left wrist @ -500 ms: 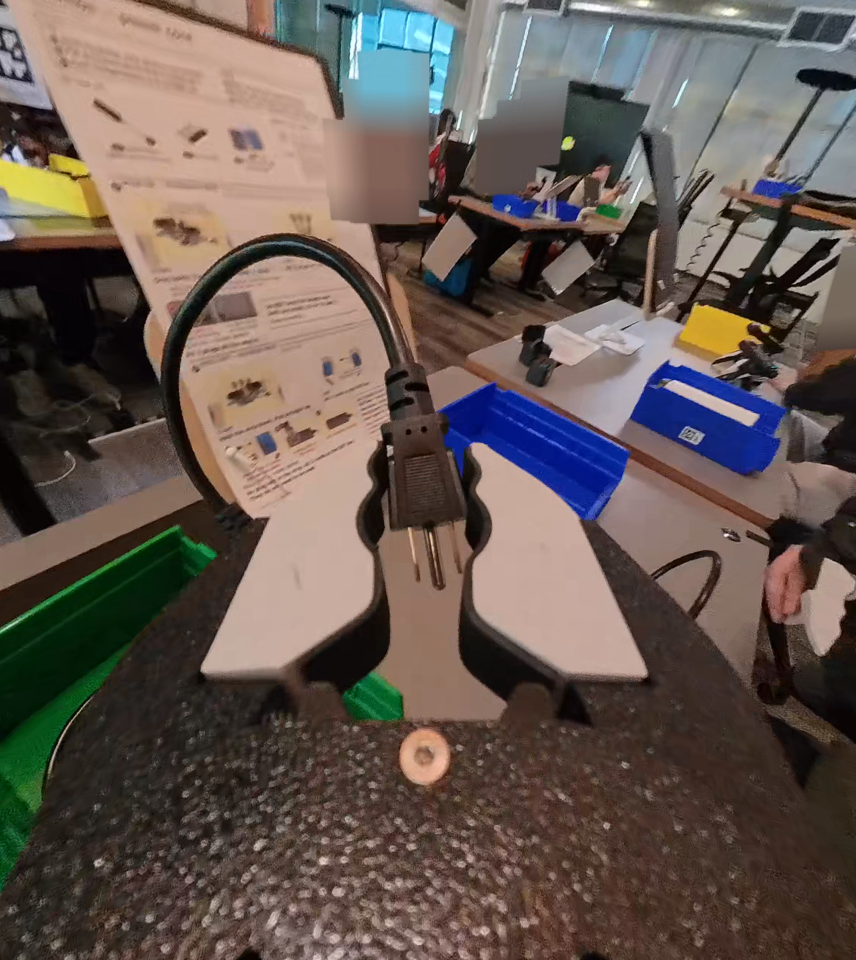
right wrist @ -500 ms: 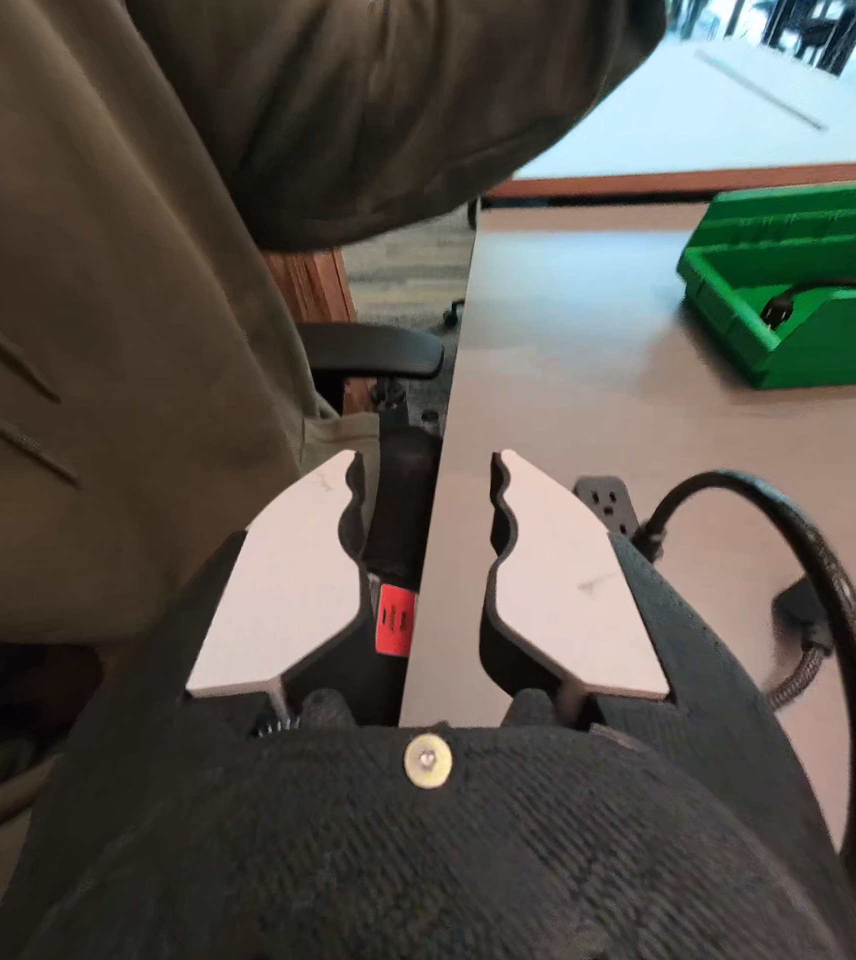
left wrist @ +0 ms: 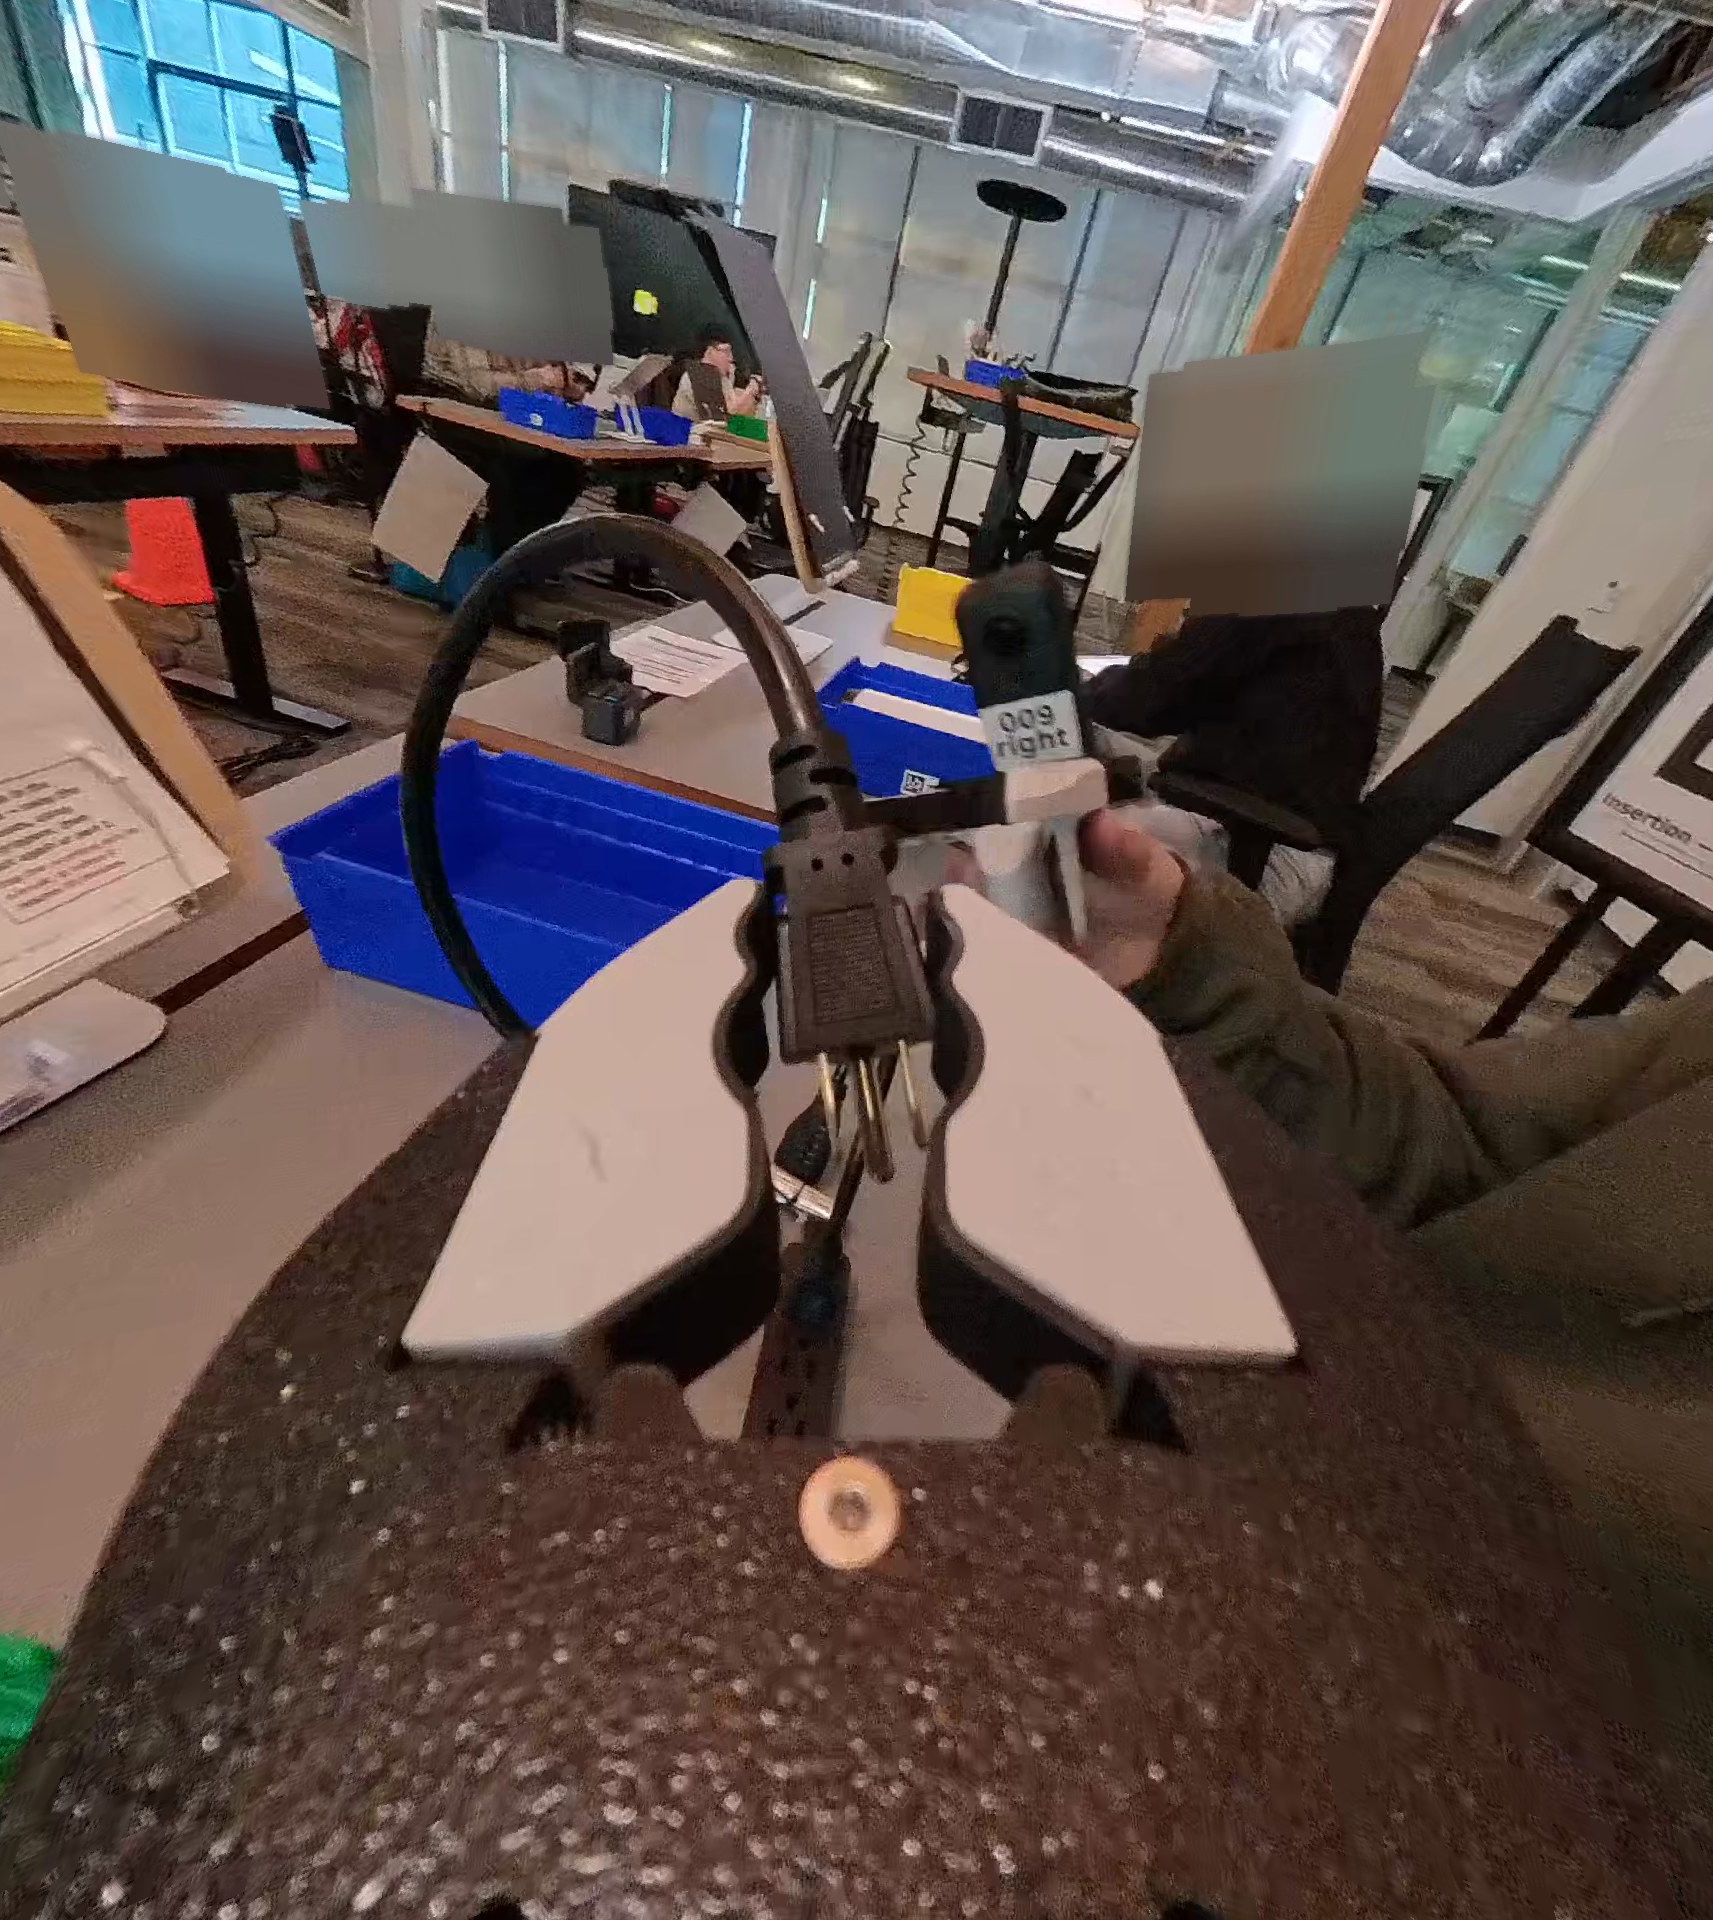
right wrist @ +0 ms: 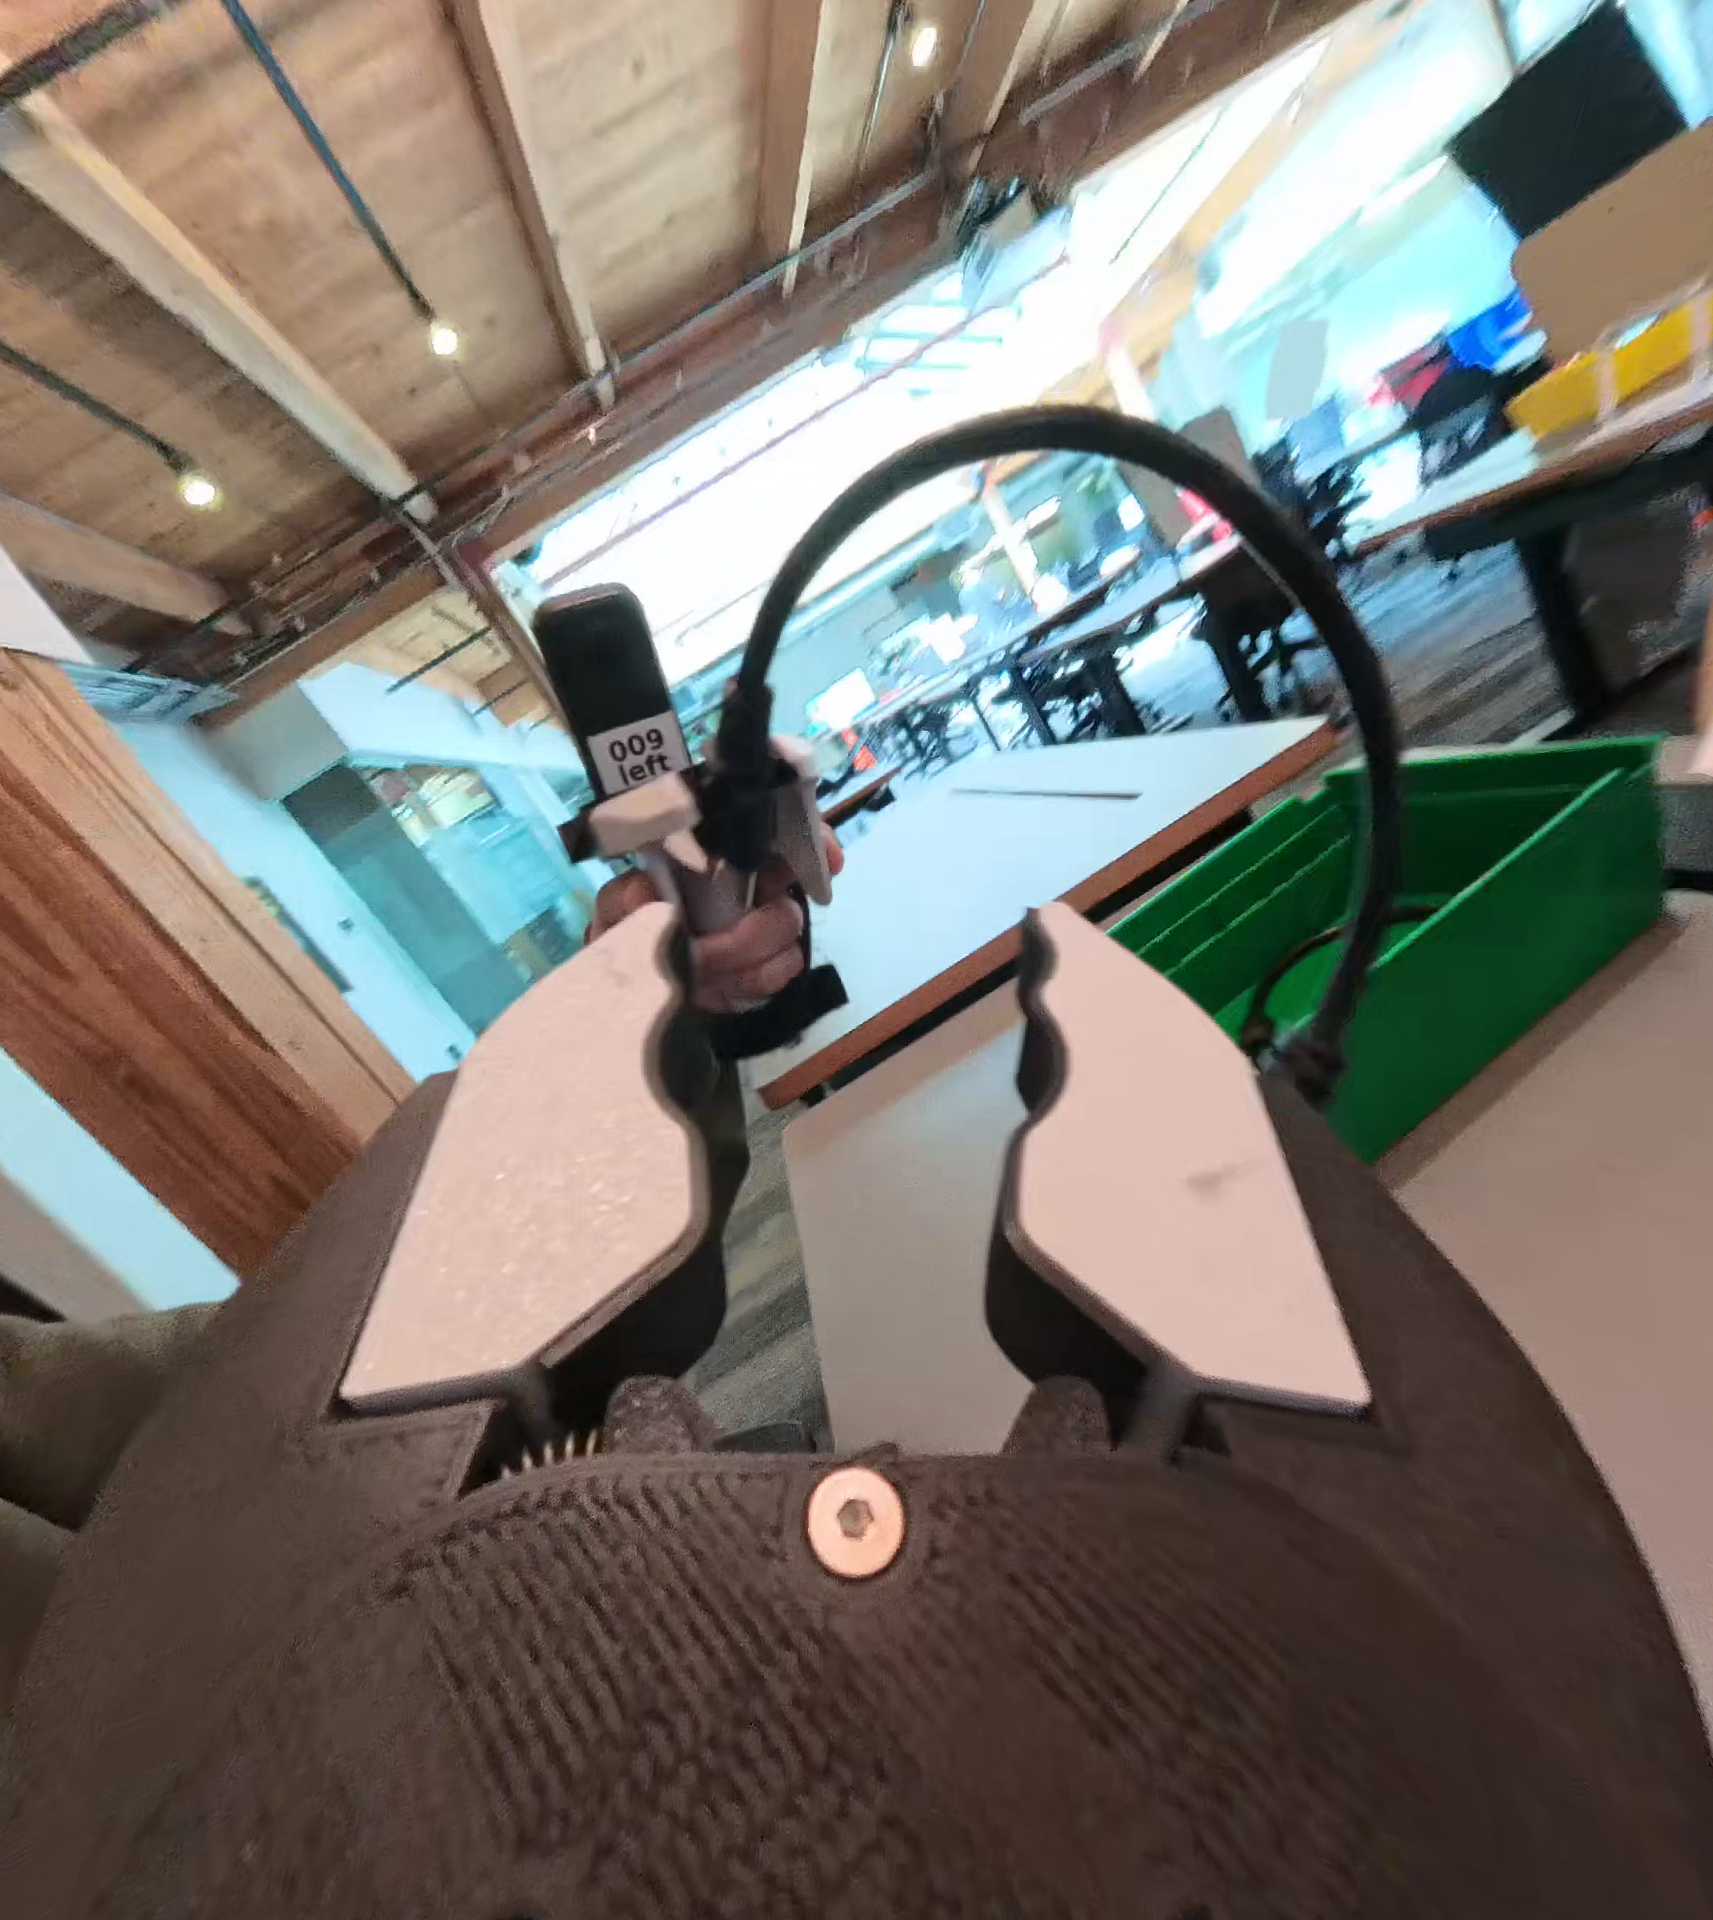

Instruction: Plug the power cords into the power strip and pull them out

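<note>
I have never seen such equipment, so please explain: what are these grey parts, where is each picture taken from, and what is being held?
A person holds one hand-held tool in each hand; each carries a camera looking along its two grey fingers. The left tool grips a black plug, prongs toward the camera; its cord arches away. The right tool is open and empty, and its view shows the left tool farther off. A blue bin and a green bin sit on the grey tables. No power strip is visible.

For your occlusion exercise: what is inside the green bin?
In the green bin, a dark looped cord shows near its front wall; the wall hides the rest of the floor.
</note>
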Demonstrator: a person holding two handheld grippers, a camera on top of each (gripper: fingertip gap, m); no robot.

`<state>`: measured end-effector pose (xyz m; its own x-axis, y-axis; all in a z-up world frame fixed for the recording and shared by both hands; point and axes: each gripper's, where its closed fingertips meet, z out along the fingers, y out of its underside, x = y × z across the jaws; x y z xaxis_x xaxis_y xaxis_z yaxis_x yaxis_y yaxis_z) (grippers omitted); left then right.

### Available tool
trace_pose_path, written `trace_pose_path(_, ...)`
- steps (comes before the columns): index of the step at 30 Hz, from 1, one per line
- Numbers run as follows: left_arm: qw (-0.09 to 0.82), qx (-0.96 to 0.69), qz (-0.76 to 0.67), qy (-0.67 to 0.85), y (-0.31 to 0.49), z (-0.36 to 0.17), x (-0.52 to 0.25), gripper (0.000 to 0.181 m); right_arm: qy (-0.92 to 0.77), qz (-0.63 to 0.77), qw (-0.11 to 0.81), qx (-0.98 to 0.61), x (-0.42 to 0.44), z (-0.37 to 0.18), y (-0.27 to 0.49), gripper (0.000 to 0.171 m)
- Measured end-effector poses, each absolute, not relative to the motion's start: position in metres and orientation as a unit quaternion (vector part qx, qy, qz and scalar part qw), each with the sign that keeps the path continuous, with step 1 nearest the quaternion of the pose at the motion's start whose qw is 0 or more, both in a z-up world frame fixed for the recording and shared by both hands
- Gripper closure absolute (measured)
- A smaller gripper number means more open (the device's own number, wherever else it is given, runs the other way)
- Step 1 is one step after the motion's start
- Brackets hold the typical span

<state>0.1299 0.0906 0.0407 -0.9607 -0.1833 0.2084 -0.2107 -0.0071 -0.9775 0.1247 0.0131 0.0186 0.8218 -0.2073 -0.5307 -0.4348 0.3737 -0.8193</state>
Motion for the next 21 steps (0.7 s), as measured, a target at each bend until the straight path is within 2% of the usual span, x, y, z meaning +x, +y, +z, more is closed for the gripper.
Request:
trace_pose_path(2,0.01,0.119,0.696,-0.708,0.079,0.034,0.115,0.154,0.302,0.102,0.776,-0.544,0.133,0.021,0.031,0.107)
trace_pose_path(7,-0.01,0.092,0.682,-0.725,0.065,0.017,0.099,0.154,0.266,0.144,0.817,-0.49,0.135,0.042,0.049,0.119)
trace_pose_path(13,-0.02,0.092,0.684,-0.724,0.068,0.001,0.1,0.154,0.249,0.122,0.855,-0.438,0.144,0.055,0.038,0.121)
trace_pose_path(16,-0.025,0.085,0.678,-0.729,0.065,-0.006,0.099,0.154,0.249,0.103,0.834,-0.482,0.147,0.044,0.044,0.139)
trace_pose_path(21,-0.004,0.084,0.692,-0.717,0.06,-0.009,0.1,0.155,0.22,0.098,0.843,-0.481,0.145,0.049,0.04,0.145)
